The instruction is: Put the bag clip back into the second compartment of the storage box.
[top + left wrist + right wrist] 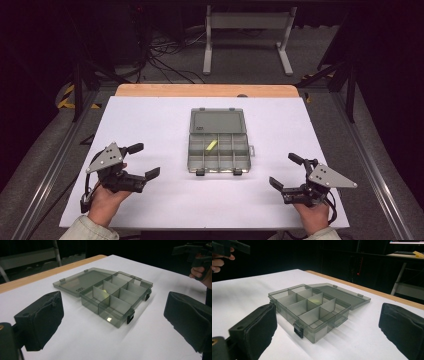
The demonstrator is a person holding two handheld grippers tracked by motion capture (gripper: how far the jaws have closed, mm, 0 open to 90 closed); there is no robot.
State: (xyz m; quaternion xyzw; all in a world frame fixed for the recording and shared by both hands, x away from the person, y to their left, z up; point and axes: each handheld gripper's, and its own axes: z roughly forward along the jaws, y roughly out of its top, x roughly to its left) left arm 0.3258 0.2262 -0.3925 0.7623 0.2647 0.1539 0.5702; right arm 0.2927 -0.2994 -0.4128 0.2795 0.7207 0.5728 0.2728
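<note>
A translucent grey compartment box lies open at the middle of the white table, its lid flat behind it. A small yellow piece rests in one of the back compartments. My left gripper is open, left of the box and clear of it, held in a hand. My right gripper is open to the box's right, also apart from it. In the left gripper view the box sits ahead between the spread pads. The right gripper view has the box ahead, its front latch nearest.
A wooden strip borders the table's far edge. Beyond it on the floor stand a white metal frame and loose cables. Metal rails run along both table sides. White table surface spreads all round the box.
</note>
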